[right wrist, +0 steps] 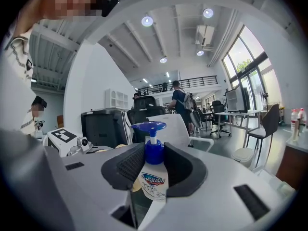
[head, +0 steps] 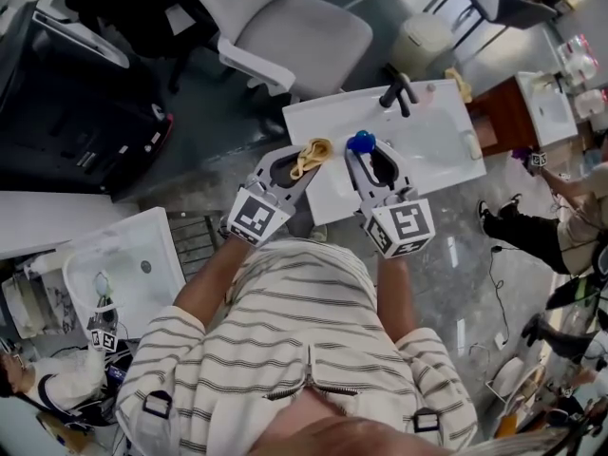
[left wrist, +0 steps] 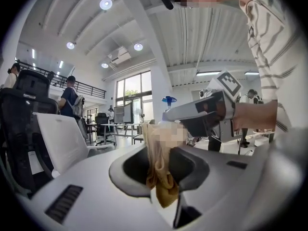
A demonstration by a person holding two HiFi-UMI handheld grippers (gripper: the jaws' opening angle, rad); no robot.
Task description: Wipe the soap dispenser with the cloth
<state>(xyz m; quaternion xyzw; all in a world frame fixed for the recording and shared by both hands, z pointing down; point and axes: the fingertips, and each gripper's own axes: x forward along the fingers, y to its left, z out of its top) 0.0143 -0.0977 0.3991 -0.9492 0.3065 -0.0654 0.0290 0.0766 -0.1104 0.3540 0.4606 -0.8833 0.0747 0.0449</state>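
In the head view both grippers are held side by side over a white sink [head: 446, 150]. My left gripper [head: 306, 160] is shut on a crumpled yellow cloth [head: 313, 150], which hangs between its jaws in the left gripper view as cloth [left wrist: 162, 179]. My right gripper [head: 366, 152] is shut on the soap dispenser [head: 361, 142], a white bottle with a blue pump top. The right gripper view has the dispenser [right wrist: 153, 177] upright between the jaws. The cloth sits just left of the dispenser; whether they touch I cannot tell. The blue pump [left wrist: 169, 100] shows beyond the cloth.
A black faucet [head: 399, 91] stands at the sink's far edge. A white office chair [head: 294, 27] and a pale bin [head: 423, 41] are behind the sink. A second white sink [head: 133, 255] lies at lower left. Other people are at the right and the lower left.
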